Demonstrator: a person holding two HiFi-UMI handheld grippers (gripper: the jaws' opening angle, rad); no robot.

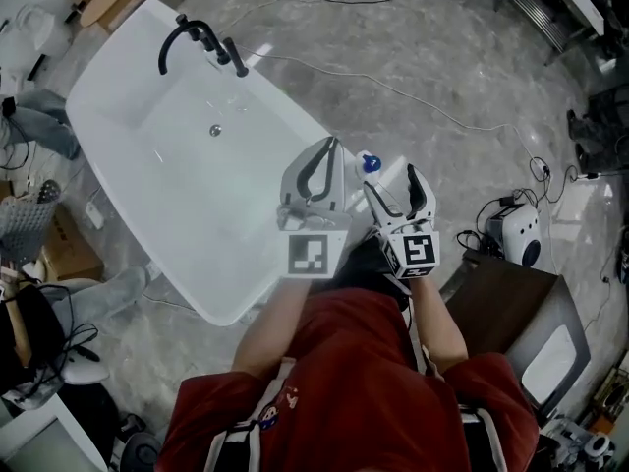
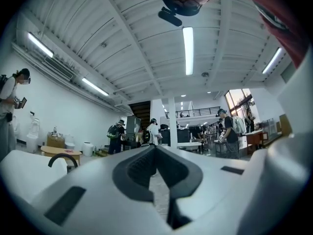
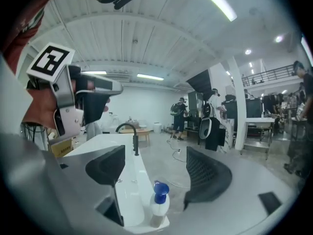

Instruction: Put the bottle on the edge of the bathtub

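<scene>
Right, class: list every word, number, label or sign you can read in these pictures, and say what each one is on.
No readable text anywhere in these views.
Bottle: no legible label.
Two marker cubes: black-and-white square patterns, not letters.
Shirt emblem: too small to read.

Lab/workshop hall w/ strip lights (image 2: 188, 50), floor cables (image 1: 437, 113).

The bottle (image 3: 157, 207) is white with 1 blue pump top. It stands upright on the flat rim at a corner of the white bathtub (image 1: 103, 91).
</scene>
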